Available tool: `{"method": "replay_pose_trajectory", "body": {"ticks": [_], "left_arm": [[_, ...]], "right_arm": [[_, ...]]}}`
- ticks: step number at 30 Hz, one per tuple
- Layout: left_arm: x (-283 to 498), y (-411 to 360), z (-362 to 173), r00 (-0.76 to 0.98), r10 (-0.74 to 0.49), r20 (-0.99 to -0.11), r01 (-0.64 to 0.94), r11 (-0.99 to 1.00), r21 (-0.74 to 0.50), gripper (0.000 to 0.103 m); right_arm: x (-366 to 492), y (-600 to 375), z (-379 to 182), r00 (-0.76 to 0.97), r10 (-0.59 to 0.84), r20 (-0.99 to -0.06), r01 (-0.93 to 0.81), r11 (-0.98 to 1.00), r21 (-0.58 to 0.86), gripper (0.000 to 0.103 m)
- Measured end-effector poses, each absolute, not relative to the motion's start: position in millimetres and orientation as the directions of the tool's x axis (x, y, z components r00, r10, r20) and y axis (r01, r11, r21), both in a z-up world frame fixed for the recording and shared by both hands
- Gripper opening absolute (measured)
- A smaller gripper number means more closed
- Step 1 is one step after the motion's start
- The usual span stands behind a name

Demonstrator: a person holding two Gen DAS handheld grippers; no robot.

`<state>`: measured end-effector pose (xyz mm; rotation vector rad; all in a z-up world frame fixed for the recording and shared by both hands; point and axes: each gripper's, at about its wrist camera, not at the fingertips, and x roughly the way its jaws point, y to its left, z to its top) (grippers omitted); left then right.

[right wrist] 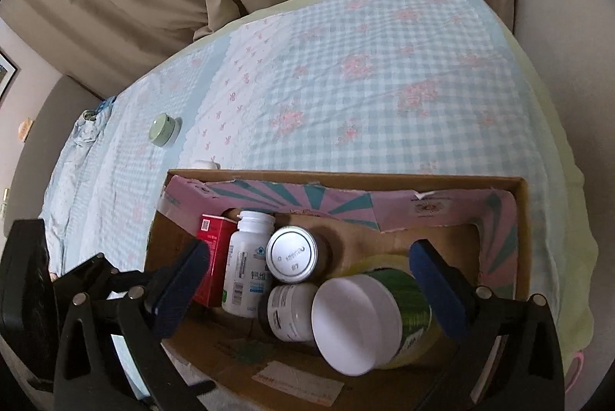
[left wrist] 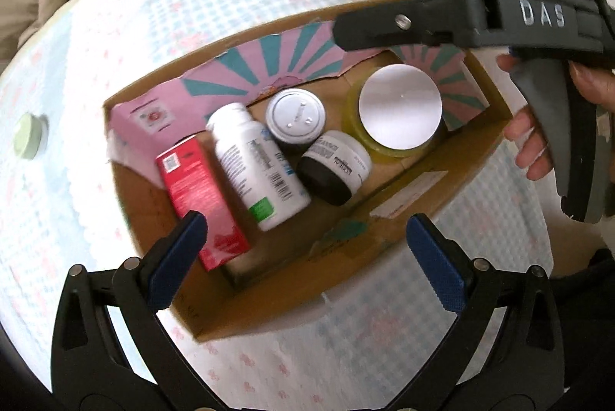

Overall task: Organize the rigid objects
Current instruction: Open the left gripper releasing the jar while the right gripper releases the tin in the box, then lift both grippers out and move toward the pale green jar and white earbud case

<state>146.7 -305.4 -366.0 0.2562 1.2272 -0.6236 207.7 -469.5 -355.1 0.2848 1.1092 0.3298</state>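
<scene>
My left gripper (left wrist: 305, 238) and right gripper (right wrist: 309, 268) both hung with jaws spread and empty over the cardboard box (right wrist: 524, 218). Inside lay a red carton (left wrist: 200, 192), a white bottle (left wrist: 255, 165) on its side, a silver-lidded jar (left wrist: 295, 117), a small dark-capped jar (left wrist: 334, 170) and a large yellow-green tub (right wrist: 369, 318) (white-lidded). One pale green jar (right wrist: 163, 128) sat on the checked cloth (right wrist: 365, 65), well apart from the box. I judged the packing nearly done; the next move called for reaching left to that jar.
</scene>
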Motion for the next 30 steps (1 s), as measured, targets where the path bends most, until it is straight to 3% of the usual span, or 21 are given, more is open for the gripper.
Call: {"method": "replay_pose_trajectory", "body": {"ticks": [15, 23, 30], "left_arm": [[133, -239, -285, 0.332, -0.316, -0.889, 0.512, 0.852, -0.112, 0.103], [122, -155, -223, 0.389, -0.304, -0.869, 0.459, 0.882, -0.103, 0.103], [126, -71, -199, 0.448, -0.252, -0.858, 0.400, 0.915, -0.060, 0.103]], "right_arm": [[164, -449, -296, 0.475, 0.312, -0.822, -0.100, 0.948, 0.302, 0.103], [119, -389, -233, 0.512, 0.196, -0.837, -0.056, 0.979, 0.195, 0.103], [91, -321, -201, 0.545, 0.102, -0.832, 0.047, 0.987, 0.151, 0.103]]}}
